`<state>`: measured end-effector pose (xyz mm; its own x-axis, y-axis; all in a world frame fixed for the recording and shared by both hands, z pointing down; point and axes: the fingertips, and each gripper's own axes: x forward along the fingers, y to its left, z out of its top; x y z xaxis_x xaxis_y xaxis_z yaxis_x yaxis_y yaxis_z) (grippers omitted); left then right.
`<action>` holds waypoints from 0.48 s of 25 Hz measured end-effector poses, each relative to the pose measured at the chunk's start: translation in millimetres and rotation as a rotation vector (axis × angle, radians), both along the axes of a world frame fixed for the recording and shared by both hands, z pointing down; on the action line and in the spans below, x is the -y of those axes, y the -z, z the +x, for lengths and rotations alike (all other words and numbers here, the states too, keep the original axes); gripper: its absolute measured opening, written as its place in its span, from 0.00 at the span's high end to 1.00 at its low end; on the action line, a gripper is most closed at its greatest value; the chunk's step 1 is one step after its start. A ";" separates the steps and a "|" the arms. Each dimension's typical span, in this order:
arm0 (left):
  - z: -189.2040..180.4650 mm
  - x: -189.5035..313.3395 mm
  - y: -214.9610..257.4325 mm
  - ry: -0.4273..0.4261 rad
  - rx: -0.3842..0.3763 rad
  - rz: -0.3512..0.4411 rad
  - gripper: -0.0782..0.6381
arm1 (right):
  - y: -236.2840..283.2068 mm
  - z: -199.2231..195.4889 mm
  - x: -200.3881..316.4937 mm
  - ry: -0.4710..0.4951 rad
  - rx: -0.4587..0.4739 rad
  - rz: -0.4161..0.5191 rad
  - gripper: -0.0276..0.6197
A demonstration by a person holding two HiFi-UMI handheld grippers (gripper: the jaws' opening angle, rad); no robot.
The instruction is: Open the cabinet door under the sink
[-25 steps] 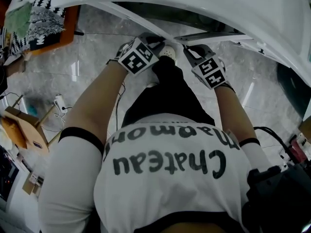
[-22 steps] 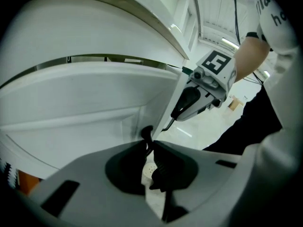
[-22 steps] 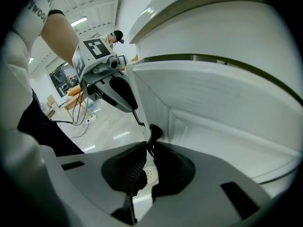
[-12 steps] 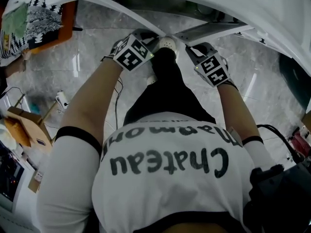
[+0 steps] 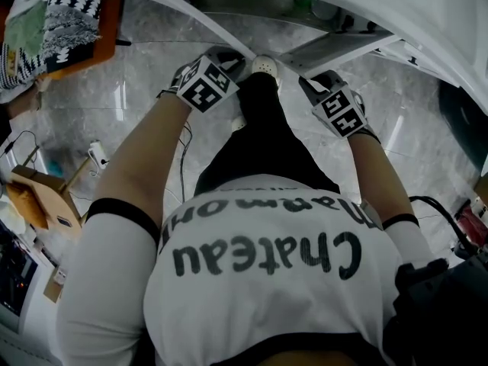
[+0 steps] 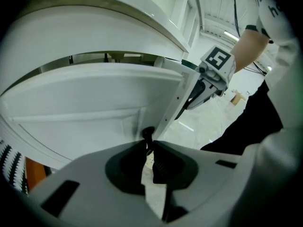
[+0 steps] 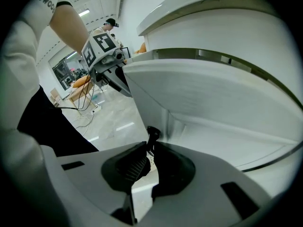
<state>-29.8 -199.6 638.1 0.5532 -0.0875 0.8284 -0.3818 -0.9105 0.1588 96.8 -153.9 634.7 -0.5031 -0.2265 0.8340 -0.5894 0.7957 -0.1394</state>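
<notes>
Two doors [image 6: 94,98] ajar, left gripper [image 6: 147,144], right gripper [image 7: 151,145], jaws clamped on knobs [image 6: 147,132], "Chateau" shirt [image 5: 259,277]

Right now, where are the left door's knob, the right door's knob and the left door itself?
left door knob [image 6: 147,133]: left gripper view, its dark head.
right door knob [image 7: 152,133]: right gripper view, its dark head.
left door [image 6: 94,96]: left gripper view, bare white panel.

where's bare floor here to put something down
Bare marble floor left of the left gripper, between the patterned mat and the cardboard boxes; more right of the right gripper, beside the right door. Crowded between it and the left door, where the leg stands.
</notes>
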 end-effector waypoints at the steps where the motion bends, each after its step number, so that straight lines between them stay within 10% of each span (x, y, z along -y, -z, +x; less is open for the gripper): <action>1: -1.7 -1.2 -0.4 -0.001 0.003 0.001 0.83 | -0.6 1.2 -2.2 0.004 -0.005 -0.001 0.90; 12: -19.0 -14.5 -1.6 -0.011 0.039 0.018 0.83 | -2.7 18.7 -27.3 0.046 -0.050 -0.001 0.90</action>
